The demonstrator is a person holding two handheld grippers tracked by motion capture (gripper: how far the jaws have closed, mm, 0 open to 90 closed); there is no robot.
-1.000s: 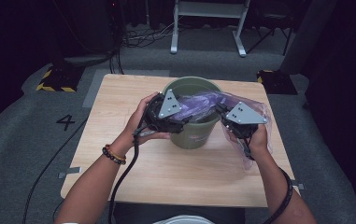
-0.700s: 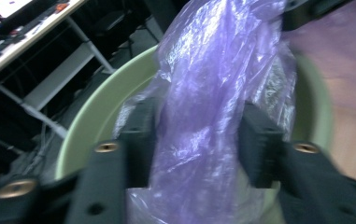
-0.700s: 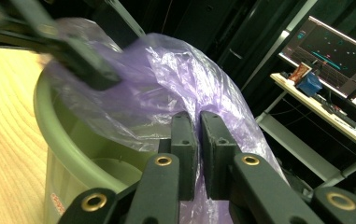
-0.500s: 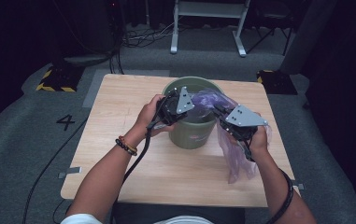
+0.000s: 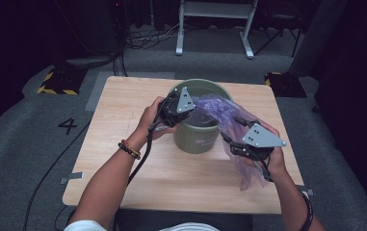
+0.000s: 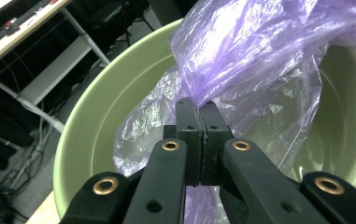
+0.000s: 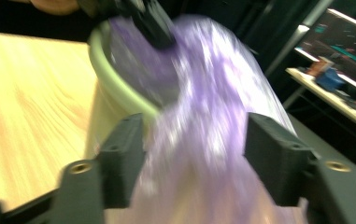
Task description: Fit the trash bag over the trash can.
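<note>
Your left claw (image 6: 196, 109) is clamped tight on a pinch of the purple plastic bag (image 5: 219, 110) right over the mouth of the green bucket (image 5: 195, 137), which sits near the middle of the wooden counter (image 5: 123, 101). Your right claw (image 7: 192, 135) has just been opening, so its jaws now stand wide with the bag draped loosely between them, not pinched. That side of the bag hangs over the bucket's rim and down toward the counter.
</note>
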